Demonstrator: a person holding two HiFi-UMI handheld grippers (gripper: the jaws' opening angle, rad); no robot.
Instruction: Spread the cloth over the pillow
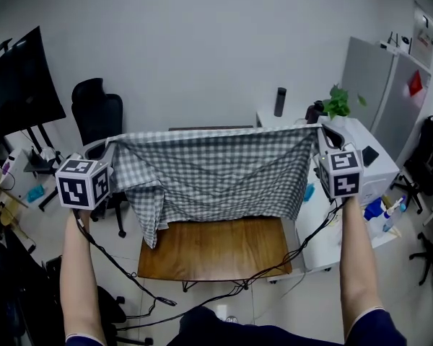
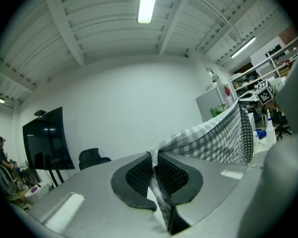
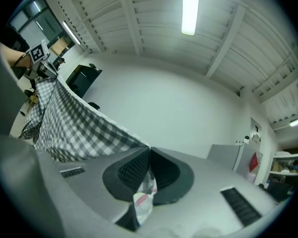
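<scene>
**Grip state.** The left gripper (image 1: pixel 112 143) is clenched on the upper left corner of the checked cloth (image 1: pixel 216 175). The right gripper (image 1: pixel 320 127) is clenched on the upper right corner. In each gripper view the fabric is pinched flat between the closed jaws.

**Cloth position.** The top edge runs taut from gripper to gripper. The rest hangs below them as a curtain. The corner below the left gripper drops lowest, past the left edge of the wooden counter (image 1: pixel 216 254).

**Clearance.**
- Below the grippers, the near strip of the counter is bare.
- Just beyond the left gripper stands an office chair (image 1: pixel 97 117).
- Outboard of the right gripper is a white cabinet (image 1: pixel 379 166) carrying a plant (image 1: pixel 338 103).
- Cables (image 1: pixel 123 269) trail down from both grippers to the floor in front of the counter.

**Hidden or unclear.**
- The cloth screens the far part of the counter and whatever lies there.
- Whether the lower hem touches the counter cannot be told.
- A pale scrap with a pinkish mark sits inside the right gripper's jaws, too blurred to identify.
</scene>
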